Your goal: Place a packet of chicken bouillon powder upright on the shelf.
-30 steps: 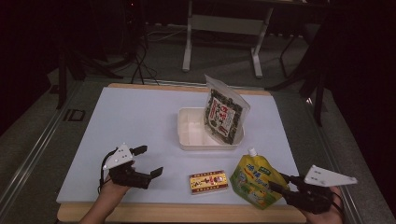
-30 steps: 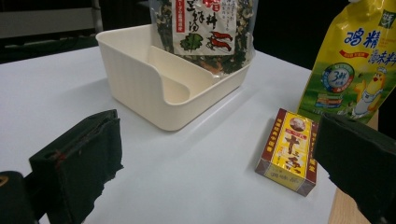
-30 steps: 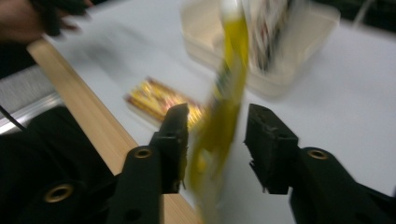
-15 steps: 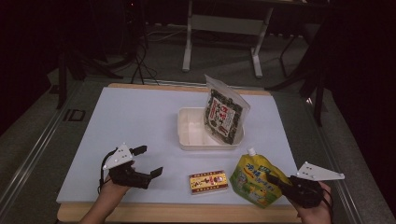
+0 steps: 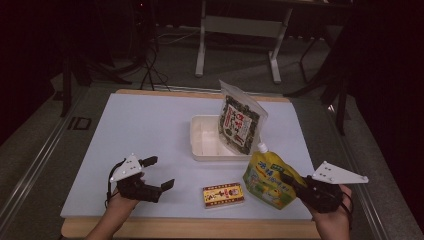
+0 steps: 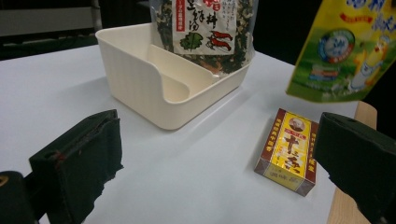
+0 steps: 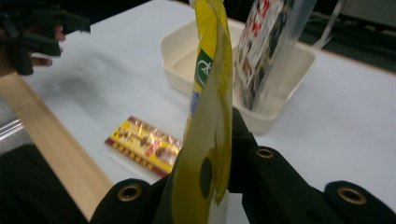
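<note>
A yellow spouted pouch (image 5: 267, 177) hangs just above the white table (image 5: 140, 130) at the front right, white cap uppermost. My right gripper (image 5: 287, 180) is shut on its lower edge. In the right gripper view, the pouch (image 7: 210, 107) rises edge-on between the two black jaws of that gripper (image 7: 210, 186). My left gripper (image 5: 160, 172) stands open at the front left with nothing between its fingers. Through the left gripper's (image 6: 215, 154) jaws I see the pouch (image 6: 350, 51) off the table at the upper right.
A cream tray (image 5: 200, 145) sits mid-table with a seaweed snack bag (image 5: 240, 125) leaning upright in its right end. A small yellow-and-red box (image 5: 223, 194) lies flat near the wooden front edge, between the two grippers. Dark floor and stands surround the table.
My right gripper moved left onto the pouch, shut on it and raised it slightly off the table. The left gripper has stayed where it was.
</note>
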### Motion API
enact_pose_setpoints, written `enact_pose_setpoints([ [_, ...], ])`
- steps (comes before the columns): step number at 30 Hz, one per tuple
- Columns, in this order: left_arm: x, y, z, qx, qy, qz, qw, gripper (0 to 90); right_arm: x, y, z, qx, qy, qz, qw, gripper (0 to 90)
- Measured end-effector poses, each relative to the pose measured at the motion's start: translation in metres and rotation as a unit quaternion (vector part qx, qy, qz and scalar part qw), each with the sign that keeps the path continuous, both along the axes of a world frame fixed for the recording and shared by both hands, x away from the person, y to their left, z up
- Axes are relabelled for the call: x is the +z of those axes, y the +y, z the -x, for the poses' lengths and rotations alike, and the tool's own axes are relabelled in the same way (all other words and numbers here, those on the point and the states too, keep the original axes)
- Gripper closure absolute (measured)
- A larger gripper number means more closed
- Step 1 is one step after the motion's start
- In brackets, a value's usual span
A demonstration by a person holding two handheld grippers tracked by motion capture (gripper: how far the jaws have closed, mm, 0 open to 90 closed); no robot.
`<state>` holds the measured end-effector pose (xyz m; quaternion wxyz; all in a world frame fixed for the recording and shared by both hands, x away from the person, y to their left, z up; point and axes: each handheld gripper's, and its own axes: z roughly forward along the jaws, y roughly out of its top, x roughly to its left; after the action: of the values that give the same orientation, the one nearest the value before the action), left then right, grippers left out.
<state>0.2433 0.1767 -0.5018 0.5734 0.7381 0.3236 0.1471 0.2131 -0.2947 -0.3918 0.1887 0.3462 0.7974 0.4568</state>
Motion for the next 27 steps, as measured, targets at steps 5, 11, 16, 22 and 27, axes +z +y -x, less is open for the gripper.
enact_pose_setpoints([
  [5, 0.001, 0.000, 0.001, 0.000, -0.002, 0.002, 1.0000, 1.6, 0.015, 0.014, -0.009, -0.007, -0.018, 0.008, 0.9998, 90.0],
  [11, 0.002, 0.003, 0.001, 0.002, -0.004, 0.002, 1.0000, 1.6, 0.024, 0.030, -0.025, -0.009, -0.023, -0.003, 0.9997, 90.0],
  [16, 0.002, 0.004, 0.002, 0.005, -0.003, 0.003, 1.0000, 1.6, 0.031, 0.042, -0.035, -0.013, -0.023, -0.016, 0.9995, 90.0],
  [22, 0.002, 0.005, 0.002, 0.004, -0.004, 0.003, 1.0000, 1.6, 0.037, 0.059, -0.044, -0.009, -0.028, -0.014, 0.9995, 90.0],
  [27, 0.002, 0.005, 0.002, 0.004, -0.003, 0.004, 1.0000, 1.6, 0.040, 0.071, -0.054, -0.017, -0.028, -0.021, 0.9992, 90.0],
])
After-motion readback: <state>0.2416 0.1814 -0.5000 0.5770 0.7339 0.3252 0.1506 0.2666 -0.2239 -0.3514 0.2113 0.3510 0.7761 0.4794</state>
